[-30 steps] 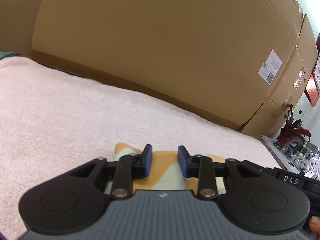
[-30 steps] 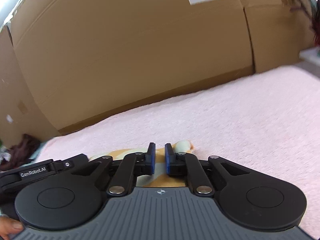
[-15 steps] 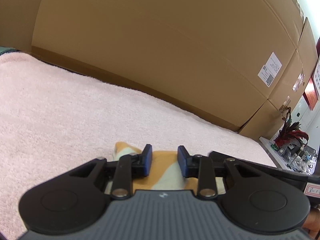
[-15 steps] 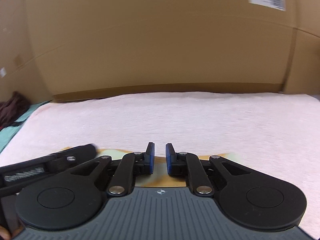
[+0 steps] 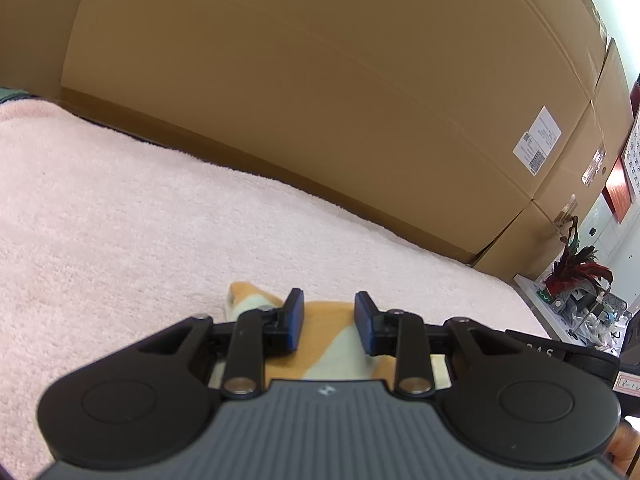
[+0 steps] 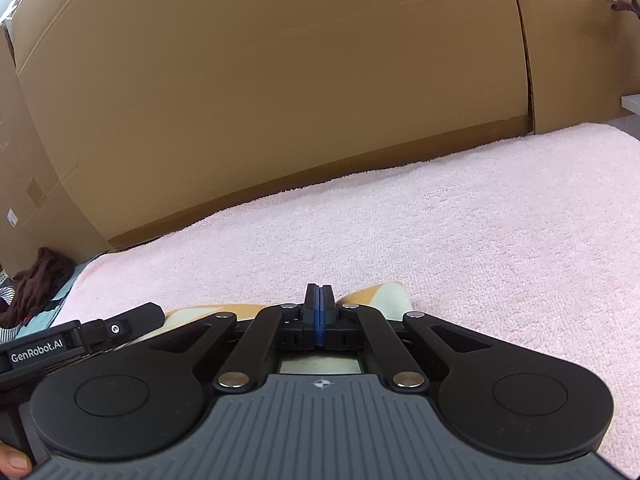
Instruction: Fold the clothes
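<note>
On the pink terry-covered desk (image 5: 168, 208) lies an orange-and-cream folded garment (image 5: 328, 322). Left gripper (image 5: 329, 322) fingers apart and opening above it; right gripper (image 6: 319, 312) fingers pressed together, cloth between them not discernible.

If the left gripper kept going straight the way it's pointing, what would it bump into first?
Probably the orange and pale garment just ahead of the left gripper, lying on the pink towel. Depth is hard to judge.
</note>
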Demonstrator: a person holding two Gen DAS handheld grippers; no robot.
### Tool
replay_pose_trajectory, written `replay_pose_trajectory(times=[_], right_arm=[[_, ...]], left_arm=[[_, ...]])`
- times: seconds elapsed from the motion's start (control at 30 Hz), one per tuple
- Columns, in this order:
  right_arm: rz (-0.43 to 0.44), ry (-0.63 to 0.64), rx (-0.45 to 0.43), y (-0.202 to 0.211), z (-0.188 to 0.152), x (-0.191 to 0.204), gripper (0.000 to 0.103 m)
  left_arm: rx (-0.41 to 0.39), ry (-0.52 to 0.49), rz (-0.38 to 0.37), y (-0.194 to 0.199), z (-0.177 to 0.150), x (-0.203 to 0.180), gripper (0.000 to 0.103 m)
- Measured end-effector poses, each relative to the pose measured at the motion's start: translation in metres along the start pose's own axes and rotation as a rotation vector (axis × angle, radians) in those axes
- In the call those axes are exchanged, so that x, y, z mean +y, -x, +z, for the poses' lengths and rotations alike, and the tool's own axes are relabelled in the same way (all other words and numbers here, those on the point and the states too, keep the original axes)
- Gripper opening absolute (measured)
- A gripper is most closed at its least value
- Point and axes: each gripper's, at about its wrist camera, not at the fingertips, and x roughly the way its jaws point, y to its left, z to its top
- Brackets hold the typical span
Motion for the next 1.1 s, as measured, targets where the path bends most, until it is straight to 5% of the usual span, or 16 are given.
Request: replay_pose_trajectory(times=[0.07, 0.17, 0.23, 0.57, 0.73, 0.87, 0.93, 0.97, 1.1], right_arm=[[0.021, -0.033, -0.022, 0.017, 0.0, -0.004, 0.0], [0.097, -0.034, -0.097, 0.056, -0.007, -0.004, 0.021], [0.11, 0.007, -0.097, 0.073, -0.017, -0.001, 0.021], [0.128, 0.003, -0.072, 0.084, -0.037, -0.015, 0.02], [0.12, 0.026, -0.086, 0.09, -0.041, -0.012, 0.022], [0.2, -0.076, -0.12, 0.101, -0.044, -0.033, 0.028], [0.233, -0.177, -0.127, 0.106, -0.047, -0.055, 0.039], [0.245, -0.23, -0.122, 0.107, -0.049, -0.067, 0.053], [0.315, -0.397, -0.105, 0.11, -0.054, -0.109, 0.036]], left_arm=[[-0.007, -0.007, -0.009, 0.003, 0.0, 0.0, 0.038], [-0.044, -0.087, -0.008, 0.025, -0.007, -0.014, 0.051], [-0.05, -0.123, -0.008, 0.038, -0.015, -0.023, 0.06], [0.002, -0.12, -0.049, 0.051, -0.029, -0.017, 0.063], [0.003, -0.157, -0.062, 0.057, -0.032, -0.023, 0.075], [-0.017, -0.166, -0.088, 0.072, -0.036, -0.019, 0.079], [-0.022, -0.119, -0.114, 0.079, -0.036, -0.009, 0.079], [-0.026, -0.093, -0.121, 0.083, -0.036, -0.003, 0.079], [-0.022, -0.004, -0.12, 0.094, -0.033, 0.02, 0.077]])
